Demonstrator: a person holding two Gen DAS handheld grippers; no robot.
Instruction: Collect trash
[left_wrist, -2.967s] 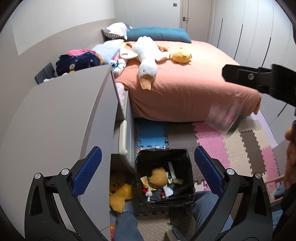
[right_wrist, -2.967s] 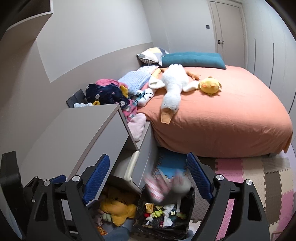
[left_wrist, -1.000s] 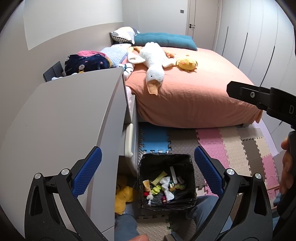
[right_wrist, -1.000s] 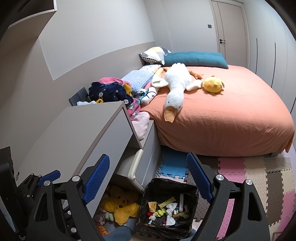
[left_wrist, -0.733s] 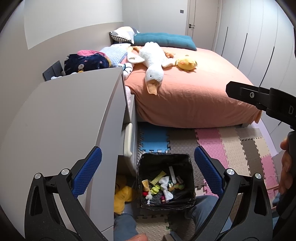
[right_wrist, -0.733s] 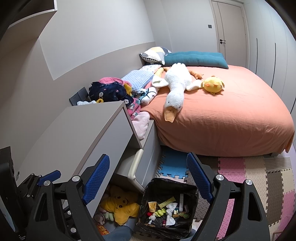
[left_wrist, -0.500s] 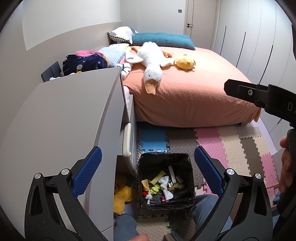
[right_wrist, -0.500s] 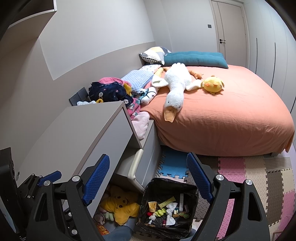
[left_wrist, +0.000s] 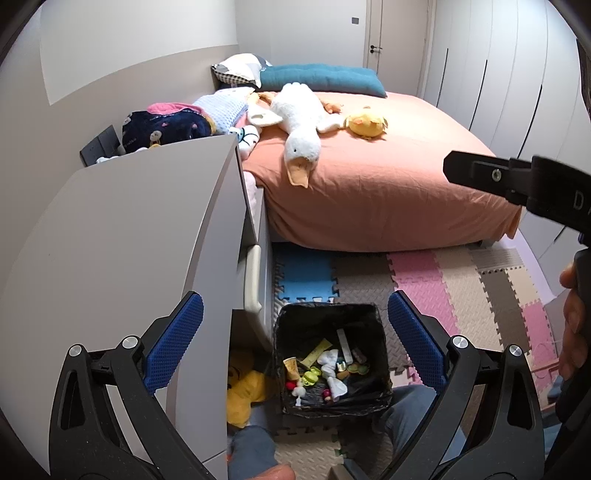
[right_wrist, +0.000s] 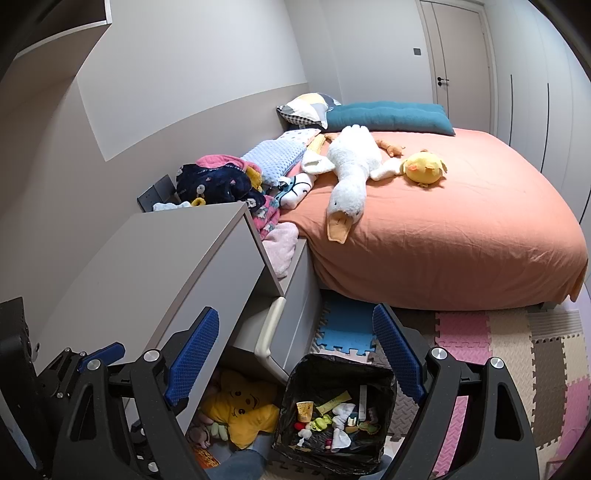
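A black-lined trash bin (left_wrist: 288, 332) stands on the floor mats below me, holding several bits of trash (left_wrist: 325, 365): wrappers, tissues, a small cup. It also shows in the right wrist view (right_wrist: 384, 373). My left gripper (left_wrist: 291, 336) is open and empty, high above the bin. My right gripper (right_wrist: 295, 354) is open and empty too, above the bin's left side. The right gripper's black body (left_wrist: 517, 181) shows at the right of the left wrist view.
A grey desk (left_wrist: 129, 240) with a part-open drawer (right_wrist: 273, 328) stands left of the bin. A yellow plush (right_wrist: 240, 410) lies under it. A bed with an orange sheet (right_wrist: 443, 229), a white goose plush (right_wrist: 351, 173) and clothes lies beyond. Coloured foam mats (left_wrist: 461, 273) cover the floor.
Three seconds ago a pink wrapper was falling from my right gripper into the bin. Since then both grippers have stayed open and have barely drifted.
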